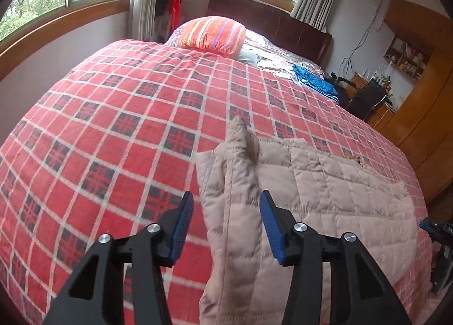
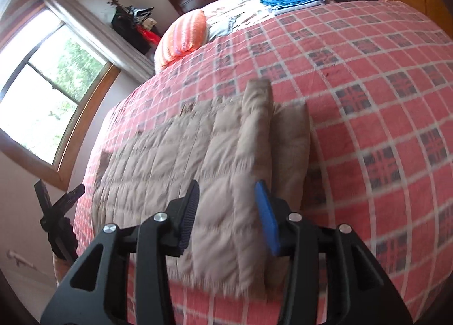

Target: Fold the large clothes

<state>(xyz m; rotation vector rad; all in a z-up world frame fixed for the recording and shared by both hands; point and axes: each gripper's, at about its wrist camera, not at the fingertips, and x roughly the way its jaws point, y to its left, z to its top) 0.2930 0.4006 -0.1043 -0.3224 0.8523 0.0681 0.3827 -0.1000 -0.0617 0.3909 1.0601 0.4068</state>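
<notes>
Bedroom, bed [image 1: 99, 115] under red plaid cover; quilted beige jacket [image 1: 325, 183] laid flat near the foot.

Item 1: jacket, lying on the cover, its folded edge raised in a ridge that runs between my left fingers [image 1: 184, 220]. Item 2: my left gripper [image 1: 226, 203], released, both blue pads apart either side of that ridge, neither clearly pressing it. Item 3: my right gripper [image 2: 228, 200], released too, fingers spread over the jacket's [image 2: 170, 155] other end, where a sleeve-like fold lies on top; picture blurred, contact not clear. Item 4: striped orange pillow [image 1: 213, 34] at the head. Item 5: folded blue cloth [image 1: 314, 80] at the far side, well apart from the jacket. Item 6: dark headboard [image 1: 271, 25], windows behind.
</notes>
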